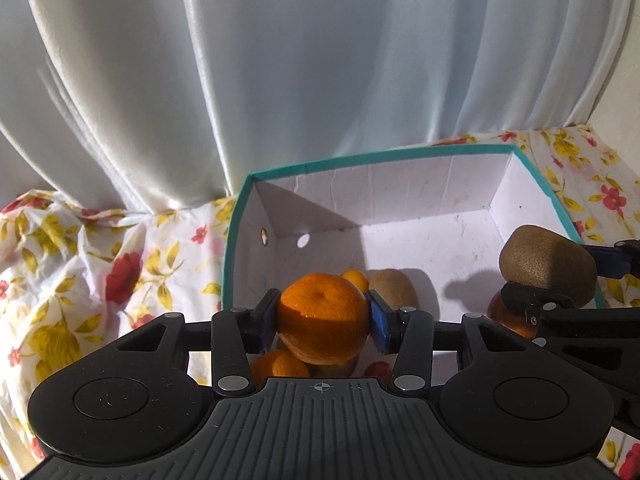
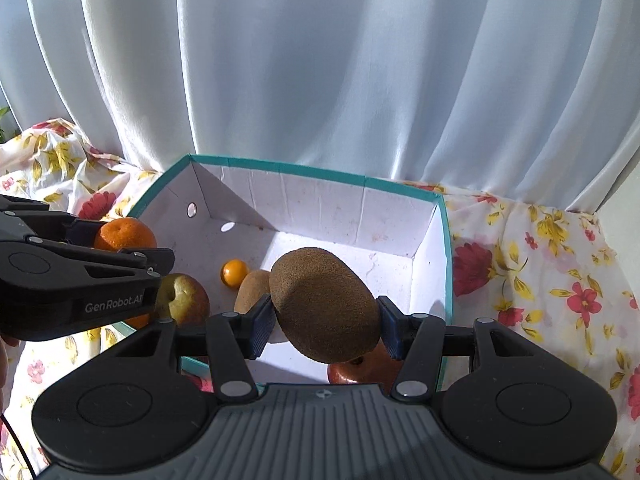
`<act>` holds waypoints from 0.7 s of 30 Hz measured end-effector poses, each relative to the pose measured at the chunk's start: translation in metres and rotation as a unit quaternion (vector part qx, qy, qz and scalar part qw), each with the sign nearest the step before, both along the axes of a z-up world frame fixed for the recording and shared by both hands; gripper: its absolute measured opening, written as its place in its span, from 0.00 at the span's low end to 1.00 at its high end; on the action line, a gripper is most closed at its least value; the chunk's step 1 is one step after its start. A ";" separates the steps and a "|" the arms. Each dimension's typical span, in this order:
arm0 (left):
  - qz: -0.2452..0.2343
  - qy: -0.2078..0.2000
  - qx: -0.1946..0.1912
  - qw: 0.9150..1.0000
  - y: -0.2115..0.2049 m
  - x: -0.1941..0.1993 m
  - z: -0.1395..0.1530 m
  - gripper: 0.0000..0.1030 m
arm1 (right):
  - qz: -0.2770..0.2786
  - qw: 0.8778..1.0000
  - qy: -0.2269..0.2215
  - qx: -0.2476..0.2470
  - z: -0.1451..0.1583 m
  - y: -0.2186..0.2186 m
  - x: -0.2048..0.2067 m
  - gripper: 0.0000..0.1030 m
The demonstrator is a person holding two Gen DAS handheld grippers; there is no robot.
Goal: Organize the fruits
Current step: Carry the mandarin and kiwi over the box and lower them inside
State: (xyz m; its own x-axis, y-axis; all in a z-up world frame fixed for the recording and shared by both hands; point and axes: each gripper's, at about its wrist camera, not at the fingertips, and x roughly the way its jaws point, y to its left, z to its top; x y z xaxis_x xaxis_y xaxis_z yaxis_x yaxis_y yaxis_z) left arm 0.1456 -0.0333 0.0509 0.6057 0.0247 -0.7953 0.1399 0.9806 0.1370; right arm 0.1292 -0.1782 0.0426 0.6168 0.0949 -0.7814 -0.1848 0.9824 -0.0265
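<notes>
Left wrist view puts the left gripper (image 1: 323,320) nearest, its two pads clamped on the sides of an orange (image 1: 322,316) and tipped downward over the near left part of the box (image 1: 400,196). Gripping across the widest part keeps the round fruit from rolling out, and holding it above the opening suggests it is about to be set inside. On the right edge of the same view, the right gripper (image 1: 560,280) carries a kiwi (image 1: 548,270) over the box's right side.

From the right wrist view, the right gripper (image 2: 326,322) is clamped on that kiwi (image 2: 324,304) across its narrow middle, the long fruit sitting tilted between the pads. Just beyond and below lie fruits already in the box: an apple (image 2: 182,300), a second kiwi (image 2: 252,288), a small orange fruit (image 2: 234,272) and a red fruit (image 2: 360,370) at the near wall. The far half of the white floor is bare, so there is room. Farthest stands a pale curtain (image 2: 320,80), with a flowered cloth (image 2: 540,260) under the box.
</notes>
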 end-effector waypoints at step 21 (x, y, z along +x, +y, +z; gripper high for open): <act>0.001 0.054 0.014 0.998 -0.001 0.008 -0.040 0.49 | 0.004 0.997 0.070 -0.024 -0.044 0.003 0.023 0.53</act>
